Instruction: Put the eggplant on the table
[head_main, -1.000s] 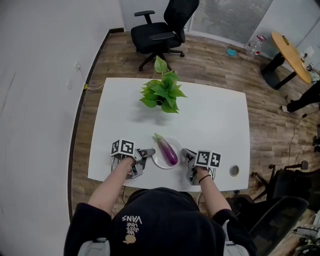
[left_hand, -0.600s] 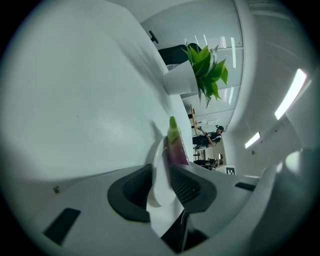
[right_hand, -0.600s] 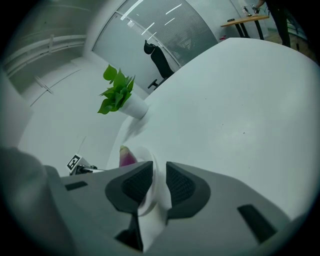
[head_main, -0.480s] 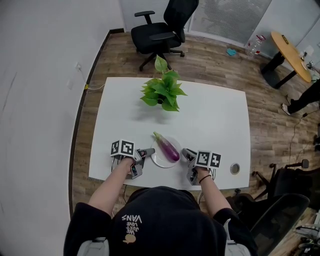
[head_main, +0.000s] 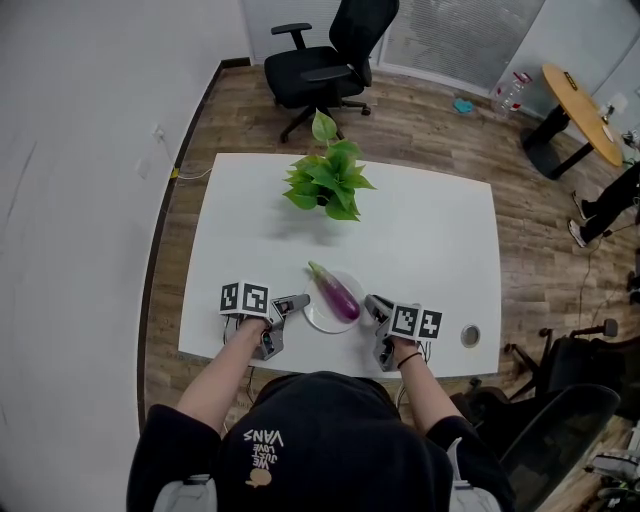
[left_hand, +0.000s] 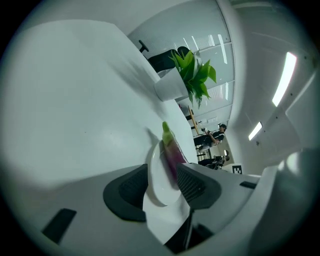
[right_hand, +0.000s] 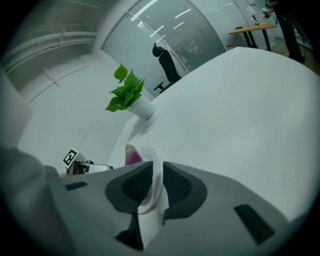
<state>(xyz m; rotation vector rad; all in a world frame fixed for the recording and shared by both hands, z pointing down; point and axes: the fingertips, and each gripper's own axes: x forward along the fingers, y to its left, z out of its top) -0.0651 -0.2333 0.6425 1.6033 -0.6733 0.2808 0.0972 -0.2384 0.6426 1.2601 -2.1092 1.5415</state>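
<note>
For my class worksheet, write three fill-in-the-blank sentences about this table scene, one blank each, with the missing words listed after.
1. On the white plate lies a purple ____.
2. The potted plant has ____ leaves.
3. The right gripper is closed on the plate's ____.
Missing words: eggplant; green; rim.

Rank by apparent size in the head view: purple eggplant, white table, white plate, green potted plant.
1. white rectangular table
2. leafy green potted plant
3. round white plate
4. purple eggplant
</note>
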